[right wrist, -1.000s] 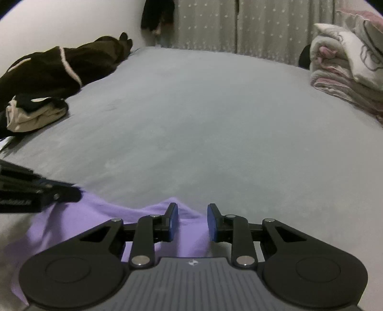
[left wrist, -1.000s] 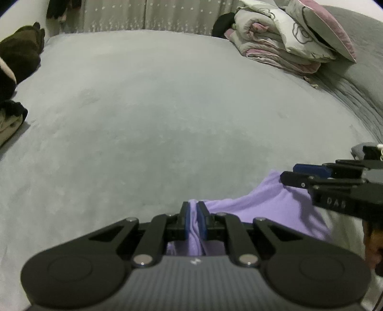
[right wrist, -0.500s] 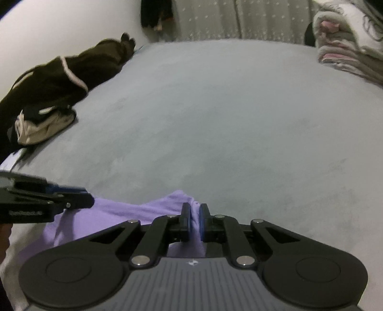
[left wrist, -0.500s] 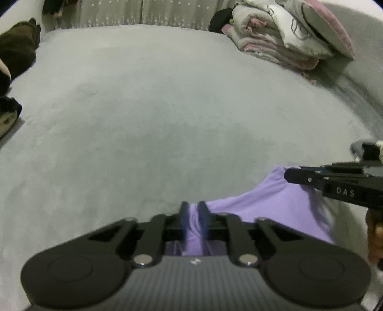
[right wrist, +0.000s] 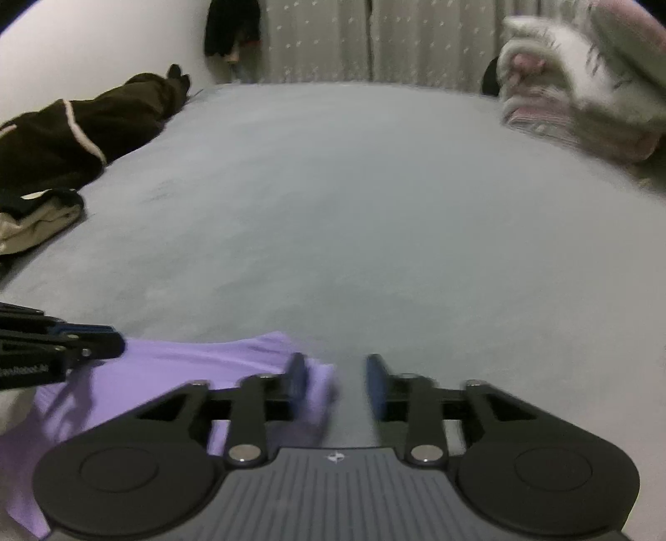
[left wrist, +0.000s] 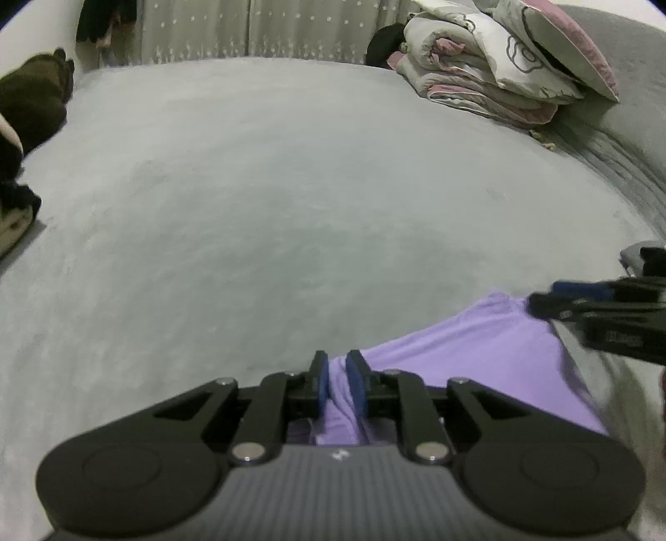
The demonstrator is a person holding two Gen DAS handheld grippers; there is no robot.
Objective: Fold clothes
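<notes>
Pinching a fold of the lilac garment (left wrist: 478, 345) between the blue pads, left tongs (left wrist: 337, 380) nearly shut on the cloth, low over the grey bed (left wrist: 291, 199). Right tongs (right wrist: 335, 374) spread wide, gripping nothing, one corner of the lilac garment (right wrist: 200, 366) lying loose beside the left-hand pad (right wrist: 296, 372). Garment spread flat along the near edge of the bed, stretching between the two tools. Seen from the left wrist, right tongs (left wrist: 541, 301) reaching in from the side, tips just over the far corner of the cloth. Dark brown clothing (right wrist: 75, 137) heaped along the far left side of the bed; folded quilt and pillow (left wrist: 499, 75) stacked at the far right, curtain (left wrist: 249, 29) behind.
</notes>
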